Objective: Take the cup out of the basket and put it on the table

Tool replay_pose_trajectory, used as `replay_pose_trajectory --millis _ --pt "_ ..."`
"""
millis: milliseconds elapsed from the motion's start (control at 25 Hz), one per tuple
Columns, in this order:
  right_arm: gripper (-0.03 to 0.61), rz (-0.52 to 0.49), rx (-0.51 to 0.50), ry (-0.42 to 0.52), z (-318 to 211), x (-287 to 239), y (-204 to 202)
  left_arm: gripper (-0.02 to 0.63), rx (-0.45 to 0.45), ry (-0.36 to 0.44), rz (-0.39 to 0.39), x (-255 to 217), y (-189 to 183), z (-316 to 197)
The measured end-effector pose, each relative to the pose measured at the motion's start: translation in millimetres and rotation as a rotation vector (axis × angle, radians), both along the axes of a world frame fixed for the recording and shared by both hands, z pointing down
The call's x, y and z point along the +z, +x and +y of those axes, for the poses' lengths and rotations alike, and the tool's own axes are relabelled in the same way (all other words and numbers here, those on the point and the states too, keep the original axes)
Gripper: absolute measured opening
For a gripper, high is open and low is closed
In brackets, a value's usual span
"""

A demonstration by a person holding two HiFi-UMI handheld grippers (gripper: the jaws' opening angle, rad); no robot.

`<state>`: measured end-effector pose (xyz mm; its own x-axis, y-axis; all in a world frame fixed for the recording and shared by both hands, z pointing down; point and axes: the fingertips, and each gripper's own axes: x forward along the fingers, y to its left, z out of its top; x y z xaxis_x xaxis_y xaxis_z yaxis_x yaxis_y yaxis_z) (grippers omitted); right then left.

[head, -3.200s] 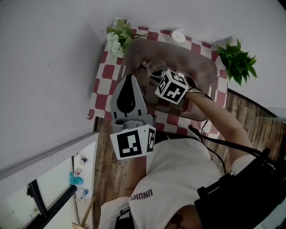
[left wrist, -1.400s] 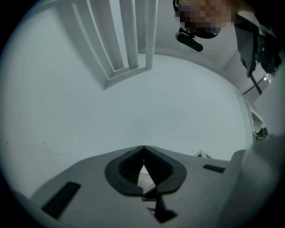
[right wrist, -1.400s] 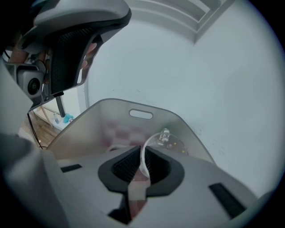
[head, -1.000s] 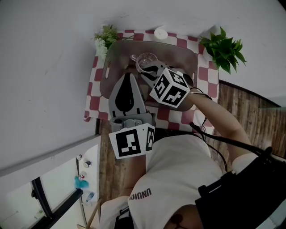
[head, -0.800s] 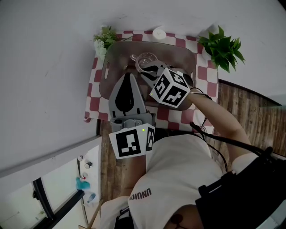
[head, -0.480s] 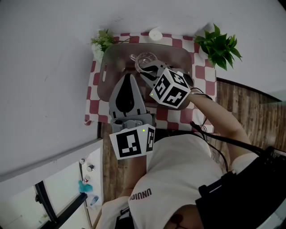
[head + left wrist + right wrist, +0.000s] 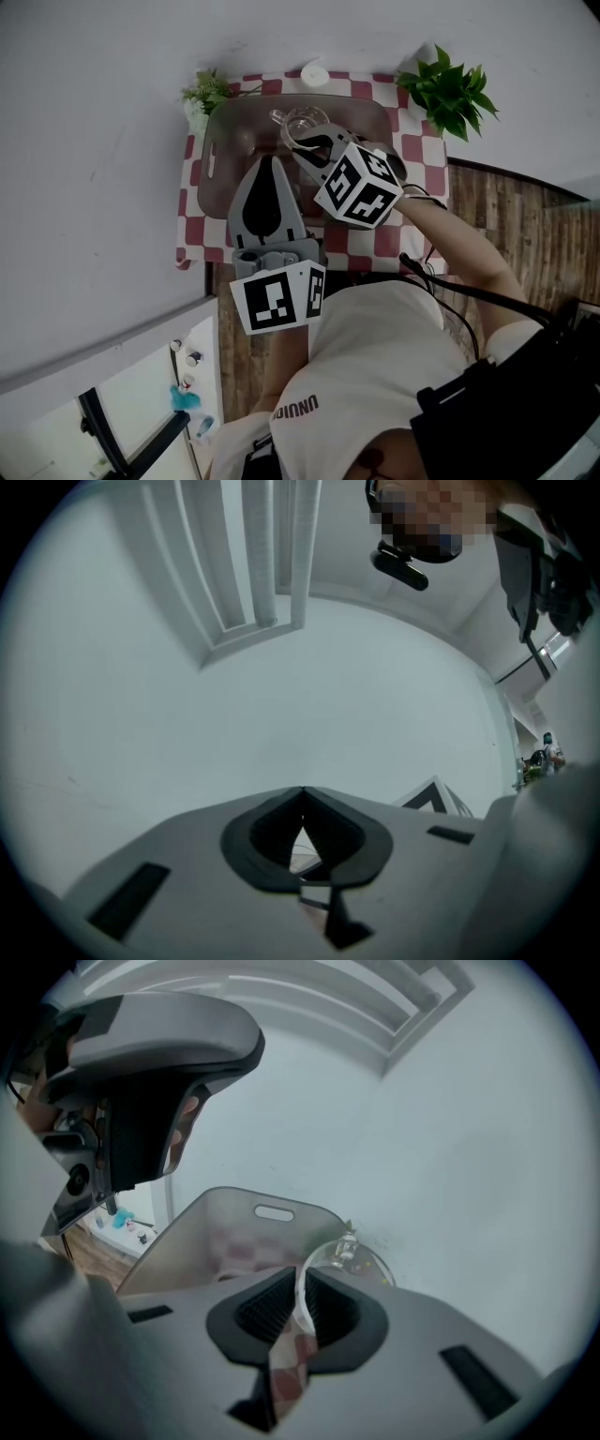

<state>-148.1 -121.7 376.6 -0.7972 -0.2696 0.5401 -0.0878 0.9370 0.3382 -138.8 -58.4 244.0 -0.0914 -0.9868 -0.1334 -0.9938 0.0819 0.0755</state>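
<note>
1. A small table [image 7: 414,180] with a red-and-white checked cloth stood against a plain white wall, with wooden floor [image 7: 506,216] on the side nearest the person.
2. A grey, see-through basket [image 7: 217,150] with slot handles sat on the cloth and covered most of it.
3. A clear glass cup [image 7: 302,120] with a handle was within the basket's outline, toward its far wall. Whether it touched the basket's bottom could not be told.
4. The right gripper [image 7: 305,150] reached in over the basket's near rim. Its jaws were clamped on the cup's thin rim, one pad inside the glass and one outside.
5. The left gripper [image 7: 271,164] hung above the basket's near edge, just left of the right gripper. Its jaws were pressed together at the tips with nothing between them.
6. A leafy green potted plant [image 7: 448,89] stood past the basket's far right corner.
7. A bunch of white flowers [image 7: 199,94] sat at the basket's far left corner.
8. A small white round object [image 7: 314,73] sat just behind the basket.
</note>
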Motion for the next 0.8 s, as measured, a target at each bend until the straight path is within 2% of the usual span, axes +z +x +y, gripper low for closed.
replay_pose_trajectory --millis 800 --pt "0.043 -0.053 0.083 0.031 -12.6 -23.2 29.2 0.012 0.076 0.001 -0.02 -3.6 23.3 -11.5"
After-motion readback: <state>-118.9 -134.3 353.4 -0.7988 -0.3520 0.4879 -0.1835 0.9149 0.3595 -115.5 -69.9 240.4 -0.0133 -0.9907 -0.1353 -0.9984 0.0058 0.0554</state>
